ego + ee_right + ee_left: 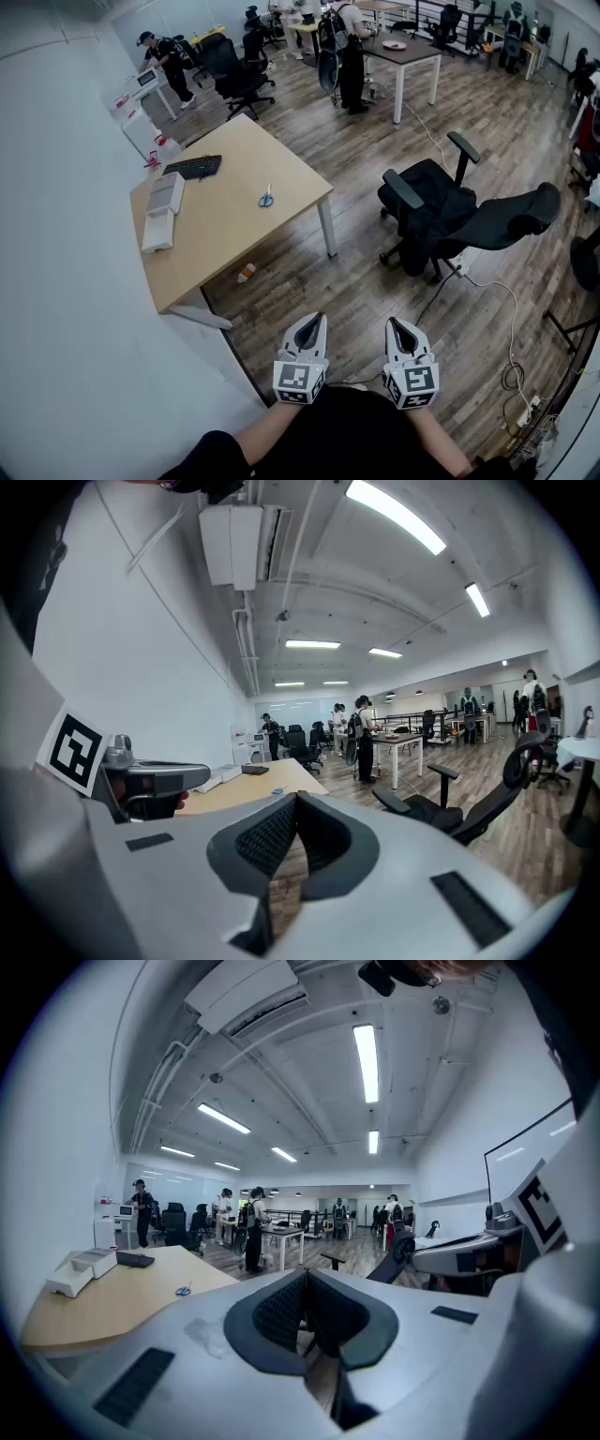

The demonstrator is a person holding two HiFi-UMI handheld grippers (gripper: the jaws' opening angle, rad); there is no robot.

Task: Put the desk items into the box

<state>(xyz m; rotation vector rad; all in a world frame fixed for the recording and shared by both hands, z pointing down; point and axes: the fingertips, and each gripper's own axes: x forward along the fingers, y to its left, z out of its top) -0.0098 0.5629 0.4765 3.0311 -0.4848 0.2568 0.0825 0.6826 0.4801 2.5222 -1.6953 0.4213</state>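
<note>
The left hand-held gripper [317,322] and the right hand-held gripper [395,324] are both pressed together on nothing, low by the body and well apart from the light wooden counter [225,234]. The small blue-handled scissors [266,198] lie on it at about eleven o'clock from them, long axis roughly twelve-to-six. The flat white box [165,194] sits at the scissors' nine o'clock. The left is nearer and probably leads.

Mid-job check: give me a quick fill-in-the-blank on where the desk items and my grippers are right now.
1. The keyboard and scissors lie on the ____.
2. The left gripper and right gripper are both ____, with nothing between the jaws.
3. A small white and orange thing lies on the ____ below the desk edge.

Missing words: desk; shut; floor.
</note>
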